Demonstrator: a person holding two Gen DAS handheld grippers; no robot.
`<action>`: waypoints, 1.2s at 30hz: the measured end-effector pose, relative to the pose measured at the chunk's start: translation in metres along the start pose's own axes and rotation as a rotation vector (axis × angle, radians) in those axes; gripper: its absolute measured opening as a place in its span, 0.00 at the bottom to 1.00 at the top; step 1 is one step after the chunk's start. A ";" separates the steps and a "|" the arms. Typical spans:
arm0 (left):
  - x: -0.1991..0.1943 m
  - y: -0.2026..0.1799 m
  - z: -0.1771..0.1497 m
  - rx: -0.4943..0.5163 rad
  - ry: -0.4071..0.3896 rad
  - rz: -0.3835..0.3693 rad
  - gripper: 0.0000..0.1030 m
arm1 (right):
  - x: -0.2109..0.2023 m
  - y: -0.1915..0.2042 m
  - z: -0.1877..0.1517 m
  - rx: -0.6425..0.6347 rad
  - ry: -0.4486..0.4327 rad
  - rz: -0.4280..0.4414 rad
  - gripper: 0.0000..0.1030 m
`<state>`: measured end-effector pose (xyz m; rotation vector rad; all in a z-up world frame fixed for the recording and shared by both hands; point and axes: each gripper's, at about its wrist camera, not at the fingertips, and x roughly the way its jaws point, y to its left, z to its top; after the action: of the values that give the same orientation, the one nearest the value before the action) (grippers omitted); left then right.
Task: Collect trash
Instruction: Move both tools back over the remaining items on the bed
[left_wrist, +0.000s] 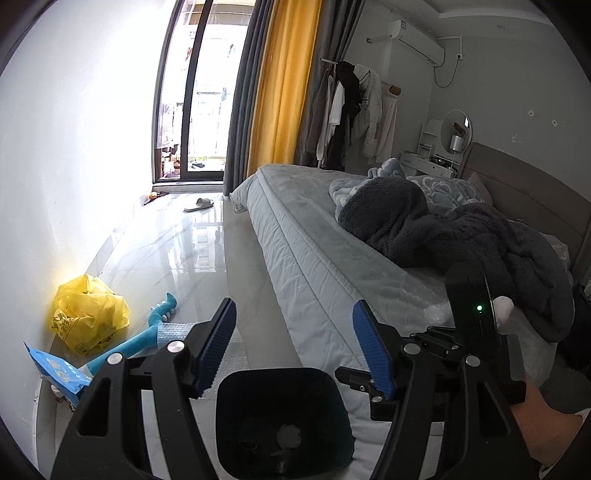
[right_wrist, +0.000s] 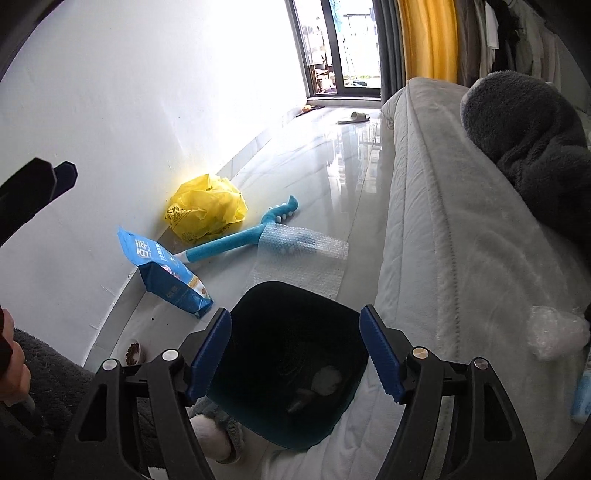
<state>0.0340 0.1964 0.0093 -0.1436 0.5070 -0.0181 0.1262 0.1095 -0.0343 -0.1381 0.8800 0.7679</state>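
both grippers are seen with their jaws parted and nothing between the pads; the right gripper hangs directly over the mouth of the dark bin, which fills the lower centre of the right wrist view, and a pale crumpled scrap is seen lying at the bin's bottom; the left gripper stands above the same bin, low in the centre of its own view, equally empty.

the trash not yet gathered lies beyond the bin — up and to the left in both views, along the foot of the white wall; a sheet of bubble wrap is spread flat just past the bin's far rim, its long side running away towards the window; a yellow plastic bag is crumpled against the wall; a blue pouch leans there too, nearer the camera; a blue toy lies slantwise between them, partly under the wrap.

a small wad of bubble wrap rests on the bed at the right edge of the frame — judged nearer the right gripper; the wall-side pieces are judged nearer the left.
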 end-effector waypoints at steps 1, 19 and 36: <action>0.001 -0.005 0.001 0.005 -0.002 -0.006 0.67 | -0.004 -0.003 0.000 0.000 -0.009 -0.003 0.71; 0.031 -0.065 0.005 0.044 0.012 -0.088 0.73 | -0.075 -0.066 -0.012 0.060 -0.132 -0.086 0.73; 0.064 -0.112 0.001 0.061 0.051 -0.154 0.78 | -0.124 -0.118 -0.027 0.060 -0.195 -0.162 0.75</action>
<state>0.0928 0.0826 -0.0052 -0.1228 0.5451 -0.1881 0.1374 -0.0556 0.0176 -0.0787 0.6967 0.5923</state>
